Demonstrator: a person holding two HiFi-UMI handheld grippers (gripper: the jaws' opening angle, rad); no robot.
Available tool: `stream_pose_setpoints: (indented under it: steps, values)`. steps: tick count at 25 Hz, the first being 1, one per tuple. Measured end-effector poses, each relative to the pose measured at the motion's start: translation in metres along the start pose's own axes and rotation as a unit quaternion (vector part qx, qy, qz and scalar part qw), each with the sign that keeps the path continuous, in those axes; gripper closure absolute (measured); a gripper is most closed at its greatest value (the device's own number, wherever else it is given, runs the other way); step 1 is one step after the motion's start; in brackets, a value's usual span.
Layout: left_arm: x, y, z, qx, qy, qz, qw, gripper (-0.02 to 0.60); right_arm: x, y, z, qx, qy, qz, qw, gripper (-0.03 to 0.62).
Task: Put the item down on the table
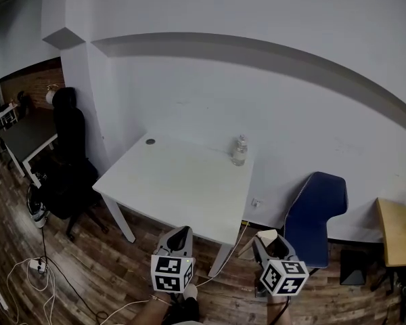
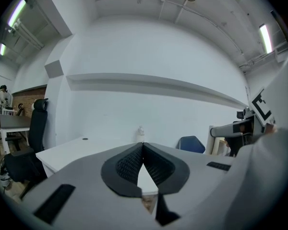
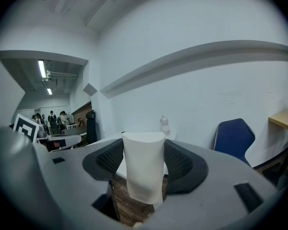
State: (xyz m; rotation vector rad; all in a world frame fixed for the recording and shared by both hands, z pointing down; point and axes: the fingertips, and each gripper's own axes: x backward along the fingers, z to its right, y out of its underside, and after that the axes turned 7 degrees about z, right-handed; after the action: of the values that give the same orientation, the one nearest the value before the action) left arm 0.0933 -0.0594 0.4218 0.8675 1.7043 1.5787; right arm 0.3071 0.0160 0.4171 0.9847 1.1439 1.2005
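Left hand-held gripper (image 2: 143, 146) jaws together, right hand-held gripper (image 3: 144, 150) — clamping white paper cup (image 3: 144, 176)

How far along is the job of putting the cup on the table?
Done: the right claw is shut on the paper cup. In hand: the cup hangs short of the table, over the floor. To do: carry it over the tabletop, set it down, open the claw. The left claw is shut, empty.

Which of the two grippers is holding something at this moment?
The right gripper: its jaws are shut on a white paper item. The left gripper has its jaws together with nothing between them.
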Motion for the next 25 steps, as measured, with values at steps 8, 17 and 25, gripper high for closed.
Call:
stream_pose_setpoints:
  steps: [8, 17, 25]
  values:
    - [-0.037, -0.005, -0.017, 0.000, -0.001, 0.005, 1.0000, 0.565, -0.041, -0.010, 0.006, 0.003, 0.000, 0.006, 1.000, 0.307]
    - [-0.084, -0.016, -0.033, 0.000, 0.009, 0.012, 0.9999, 0.565, -0.079, -0.021, 0.021, -0.007, 0.014, 0.010, 1.000, 0.307]
    - [-0.134, -0.023, -0.041, 0.003, 0.029, 0.016, 0.9994, 0.565, -0.114, -0.039, 0.040, -0.003, 0.036, 0.016, 0.999, 0.307]
